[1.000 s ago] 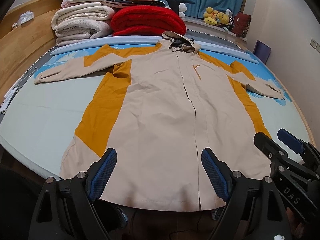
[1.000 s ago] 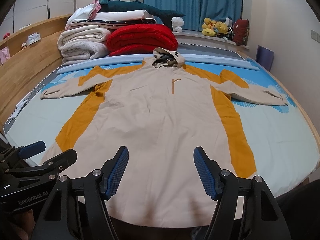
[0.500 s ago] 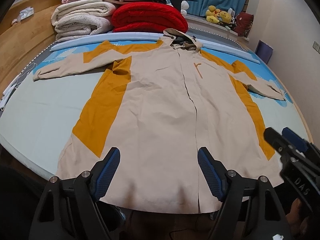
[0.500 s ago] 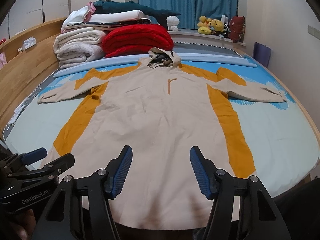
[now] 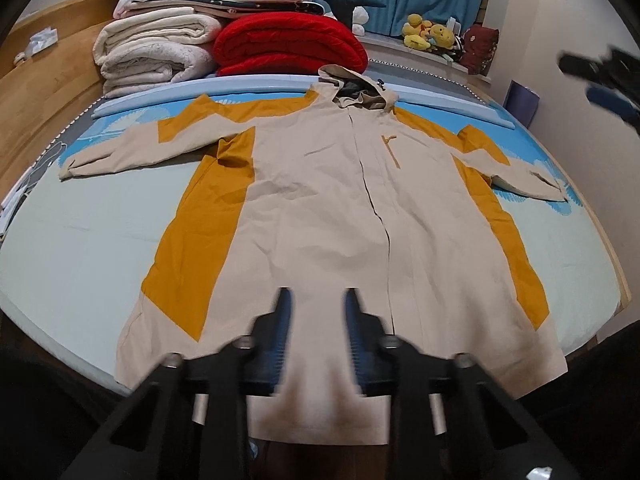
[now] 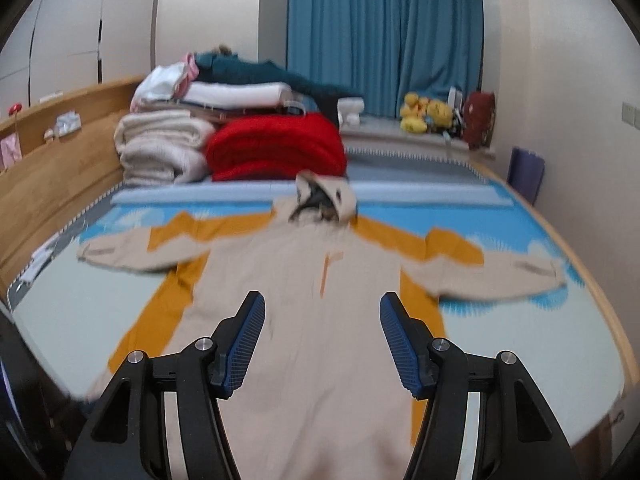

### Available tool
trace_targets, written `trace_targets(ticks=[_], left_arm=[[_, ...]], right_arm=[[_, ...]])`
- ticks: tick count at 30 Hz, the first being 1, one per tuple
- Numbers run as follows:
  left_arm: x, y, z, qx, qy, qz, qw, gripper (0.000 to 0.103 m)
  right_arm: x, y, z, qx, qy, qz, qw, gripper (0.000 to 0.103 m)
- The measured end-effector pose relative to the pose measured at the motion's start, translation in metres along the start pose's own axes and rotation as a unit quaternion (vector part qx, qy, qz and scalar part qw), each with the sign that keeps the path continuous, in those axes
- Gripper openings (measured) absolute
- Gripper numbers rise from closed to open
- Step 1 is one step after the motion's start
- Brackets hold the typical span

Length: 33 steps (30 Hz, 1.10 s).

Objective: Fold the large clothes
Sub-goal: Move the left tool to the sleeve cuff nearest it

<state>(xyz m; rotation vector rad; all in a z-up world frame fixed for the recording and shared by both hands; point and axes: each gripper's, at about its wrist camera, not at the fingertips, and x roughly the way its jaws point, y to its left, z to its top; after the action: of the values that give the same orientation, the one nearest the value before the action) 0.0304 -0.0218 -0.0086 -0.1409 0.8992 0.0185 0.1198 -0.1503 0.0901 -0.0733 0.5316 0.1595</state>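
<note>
One beige-and-mustard hooded coat (image 5: 332,216) flat on bed, filling frame centre; left gripper (image 5: 315,336) fingers narrowly apart over hem, right gripper (image 6: 322,344) wide apart above it

Bed under my cameras: wide mattress in a pale green and blue printed sheet (image 5: 80,240), wooden side board on the left. On it I see one long beige hooded coat with mustard side panels (image 5: 320,208), laid flat with sleeves spread; folded cream blankets (image 5: 156,52) and a folded red quilt (image 5: 288,44) at the far end.
</note>
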Motion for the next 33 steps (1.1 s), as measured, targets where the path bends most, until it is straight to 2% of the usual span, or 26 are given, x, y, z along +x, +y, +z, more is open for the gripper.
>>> trace_targets(ticks=[3,6,9,13,18,20,22,25,27,29,33], left_arm=[[-0.008,0.009,0.019,-0.003,-0.003,-0.007,1.0,0.013],[-0.015,0.016,0.042,0.007,-0.015,0.001,0.9999,0.013],[-0.012,0.033,0.074,0.0,-0.02,0.0,0.9998,0.013],[0.004,0.066,0.124,-0.014,-0.029,0.017,0.9993,0.013],[0.055,0.132,0.168,-0.067,-0.007,0.041,0.9968,0.013],[0.073,0.154,0.179,-0.078,-0.008,0.054,0.9955,0.012],[0.099,0.179,0.188,-0.09,-0.005,0.069,0.9936,0.011],[0.133,0.214,0.196,-0.128,0.01,0.062,0.9898,0.011],[0.15,0.235,0.199,-0.139,0.015,0.074,0.9875,0.011],[0.164,0.253,0.201,-0.15,0.02,0.081,0.9851,0.011],[0.191,0.307,0.2,-0.203,0.026,0.104,0.9734,0.011]], right_arm=[[0.015,0.001,0.026,-0.008,-0.011,-0.002,1.0,0.061],[0.038,0.003,0.05,-0.006,-0.009,-0.007,1.0,0.061],[0.064,0.005,0.068,0.006,-0.005,0.007,1.0,0.061],[0.098,0.008,0.084,0.0,-0.008,0.014,1.0,0.061],[0.138,0.004,0.084,0.008,0.0,0.045,0.999,0.061],[0.153,0.0,0.078,0.012,0.028,0.05,0.998,0.061],[0.165,-0.005,0.079,0.019,0.039,0.054,0.998,0.053],[0.169,-0.008,0.087,0.001,0.018,0.042,0.999,0.046],[0.171,-0.008,0.09,-0.015,-0.001,0.031,0.999,0.043],[0.178,-0.009,0.09,-0.018,-0.001,0.025,1.0,0.043],[0.195,-0.005,0.084,-0.026,0.018,0.038,0.999,0.043]])
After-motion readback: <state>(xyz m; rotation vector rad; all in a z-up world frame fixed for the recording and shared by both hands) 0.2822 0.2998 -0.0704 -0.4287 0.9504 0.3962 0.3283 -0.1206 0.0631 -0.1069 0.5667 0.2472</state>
